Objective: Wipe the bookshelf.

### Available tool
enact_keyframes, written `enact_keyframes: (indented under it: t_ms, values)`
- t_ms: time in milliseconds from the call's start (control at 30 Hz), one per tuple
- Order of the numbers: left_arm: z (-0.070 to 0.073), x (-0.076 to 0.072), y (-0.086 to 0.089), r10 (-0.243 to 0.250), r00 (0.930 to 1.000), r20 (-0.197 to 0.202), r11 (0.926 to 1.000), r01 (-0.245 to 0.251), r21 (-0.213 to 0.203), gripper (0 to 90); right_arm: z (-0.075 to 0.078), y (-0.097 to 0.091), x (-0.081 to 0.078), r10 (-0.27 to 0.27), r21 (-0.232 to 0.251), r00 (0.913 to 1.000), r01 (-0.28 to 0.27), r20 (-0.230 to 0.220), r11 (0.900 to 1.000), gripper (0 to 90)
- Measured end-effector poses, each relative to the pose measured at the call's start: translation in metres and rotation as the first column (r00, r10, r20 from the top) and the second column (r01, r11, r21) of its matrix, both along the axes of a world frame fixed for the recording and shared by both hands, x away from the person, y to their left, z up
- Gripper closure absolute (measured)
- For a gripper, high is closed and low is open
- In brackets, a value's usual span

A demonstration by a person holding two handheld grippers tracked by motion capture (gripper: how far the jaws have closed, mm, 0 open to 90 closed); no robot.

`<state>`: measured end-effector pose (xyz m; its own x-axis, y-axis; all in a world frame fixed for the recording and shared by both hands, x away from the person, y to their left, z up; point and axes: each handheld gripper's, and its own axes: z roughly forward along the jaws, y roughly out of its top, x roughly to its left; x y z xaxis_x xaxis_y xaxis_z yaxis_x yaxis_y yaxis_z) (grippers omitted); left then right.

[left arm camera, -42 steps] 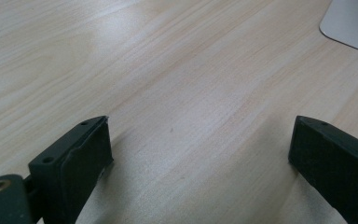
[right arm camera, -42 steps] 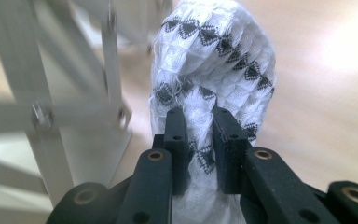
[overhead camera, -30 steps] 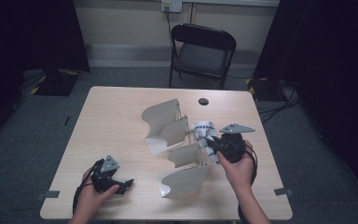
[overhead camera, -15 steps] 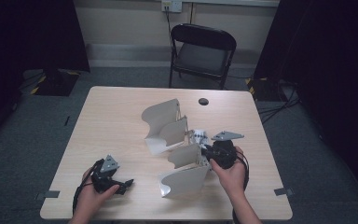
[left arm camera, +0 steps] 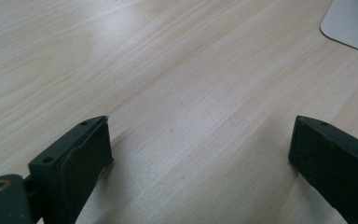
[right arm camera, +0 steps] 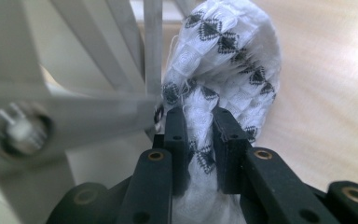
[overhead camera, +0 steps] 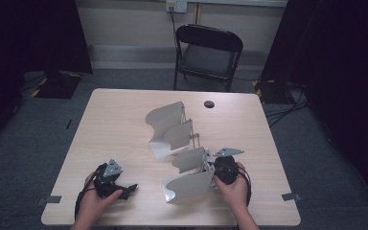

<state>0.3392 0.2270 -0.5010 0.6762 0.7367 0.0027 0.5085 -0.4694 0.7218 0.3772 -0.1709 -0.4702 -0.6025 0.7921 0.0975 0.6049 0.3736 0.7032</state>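
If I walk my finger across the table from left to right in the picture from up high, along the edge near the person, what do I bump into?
Left hand with the left gripper, open and resting on the table → the curved white rack piece → the right gripper, shut on a white patterned cloth → the right hand.

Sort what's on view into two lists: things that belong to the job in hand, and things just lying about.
In the job:
- patterned white cloth, pinched in the right gripper
- white rack of curved panels, right beside it

Lying about:
- left gripper, open on bare table
- small dark disc
- folding chair
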Motion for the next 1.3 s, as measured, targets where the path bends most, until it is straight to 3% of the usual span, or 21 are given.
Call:
enact_keyframes:
  t_ms: [167, 333, 500, 600, 733, 867, 1033, 1300]
  values:
    - [0.0, 0.0, 0.0, 0.0, 1.0, 0.0, 1.0, 0.0, 0.0, 5.5, -0.01, -0.004, -0.004, -0.004, -0.011, 1.0, 0.004, -0.008, 0.9999, 77.7]
    - [0.0, 0.0, 0.0, 0.001, 1.0, 0.0, 1.0, -0.001, 0.0, 5.5, -0.001, -0.013, -0.005, -0.028, -0.021, 0.9996, 0.027, -0.009, 0.9994, 77.7]
    - [0.0, 0.0, 0.0, 0.0, 1.0, 0.0, 1.0, 0.0, 0.0, 5.5, 0.029, -0.024, 0.0, -0.056, -0.011, 0.9975, 0.057, 0.043, 0.9983, 77.7]
    - [0.0, 0.0, 0.0, 0.002, 1.0, -0.002, 1.0, -0.002, -0.003, 5.5, 0.056, -0.026, 0.007, -0.065, -0.013, 0.9937, 0.066, 0.091, 0.9977, 77.7]
    - [0.0, 0.0, 0.0, 0.001, 1.0, 0.0, 1.0, -0.001, -0.001, 5.5, 0.091, -0.019, 0.017, -0.051, 0.0, 0.9868, 0.052, 0.154, 0.9987, 77.7]
    - [0.0, 0.0, 0.0, 0.002, 1.0, -0.001, 1.0, -0.002, -0.003, 5.5, 0.107, -0.003, 0.024, -0.017, 0.008, 0.9843, 0.016, 0.176, 0.9998, 77.7]
    - [0.0, 0.0, 0.0, 0.0, 1.0, 0.0, 1.0, 0.0, 0.0, 5.5, 0.101, 0.011, 0.028, 0.014, 0.032, 0.9892, -0.019, 0.146, 0.9993, 77.7]
    - [0.0, 0.0, 0.0, 0.0, 1.0, 0.001, 1.0, 0.0, 0.0, 5.5, 0.075, 0.008, 0.032, 0.014, 0.008, 0.9949, -0.014, 0.1, 0.9999, 77.7]
